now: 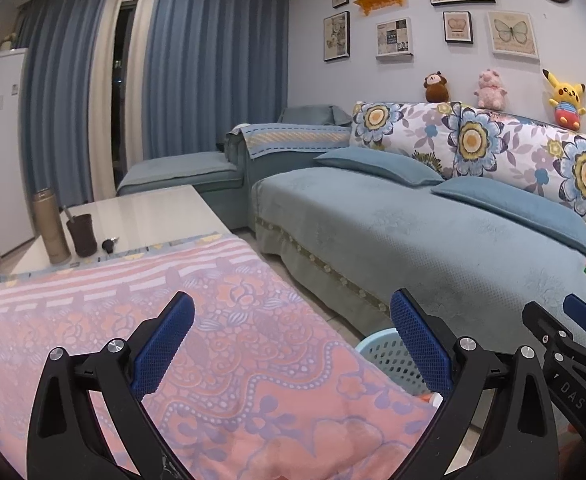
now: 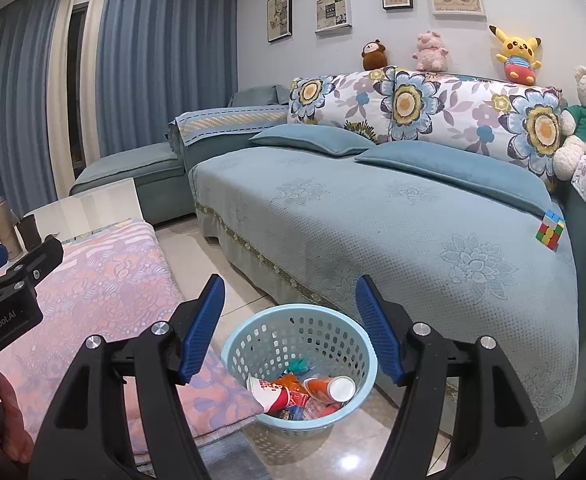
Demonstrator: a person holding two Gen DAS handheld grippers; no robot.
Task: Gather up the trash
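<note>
A light blue perforated basket [image 2: 253, 344] stands on the tiled floor between the table and the sofa. It holds trash: a red-and-white paper cup [image 2: 267, 394], an orange cup [image 2: 327, 388] and wrappers. My right gripper [image 2: 289, 320] is open and empty, above the basket. My left gripper [image 1: 293, 332] is open and empty, over the pink patterned cloth [image 1: 221, 344] on the table. Part of the basket [image 1: 385, 354] shows behind its right finger. The right gripper [image 1: 573, 328] shows at the right edge of the left wrist view.
A blue sofa [image 2: 373, 220] with cushions, plush toys and a colour cube [image 2: 551, 230] fills the right. On the bare far end of the table [image 1: 141, 216] stand a gold flask [image 1: 51, 228], a dark cup [image 1: 81, 234] and a small black item [image 1: 108, 245].
</note>
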